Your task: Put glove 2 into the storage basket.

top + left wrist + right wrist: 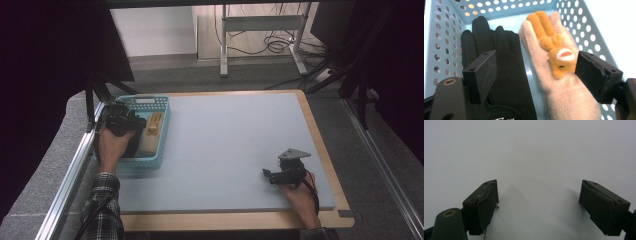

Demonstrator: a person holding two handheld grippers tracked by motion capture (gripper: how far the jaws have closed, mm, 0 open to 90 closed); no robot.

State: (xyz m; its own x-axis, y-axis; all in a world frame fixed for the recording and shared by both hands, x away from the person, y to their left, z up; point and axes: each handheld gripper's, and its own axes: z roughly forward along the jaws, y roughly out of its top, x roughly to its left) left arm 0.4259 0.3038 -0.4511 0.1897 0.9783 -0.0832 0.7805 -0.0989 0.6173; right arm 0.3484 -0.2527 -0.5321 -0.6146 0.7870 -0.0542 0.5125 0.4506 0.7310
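A light blue perforated basket (145,100) sits at the table's left side and holds two gloves lying side by side. In the left gripper view the black glove (506,82) lies on the left. The cream fleece glove (564,100) lies on the right, with an orange plush animal (559,60) on its back. My left gripper (536,58) hovers over them, open, with nothing pinched between its pads. In the high view it (134,122) is above the basket, next to the cream glove (152,125). My right gripper (539,187) is open over the bare mat, seen at front right (267,174).
A pale grey-blue mat (225,145) covers most of the wooden tabletop (320,145). The basket wall (586,27) rises close around the gloves. Metal rails run along both table sides, and a desk frame with cables stands on the floor beyond.
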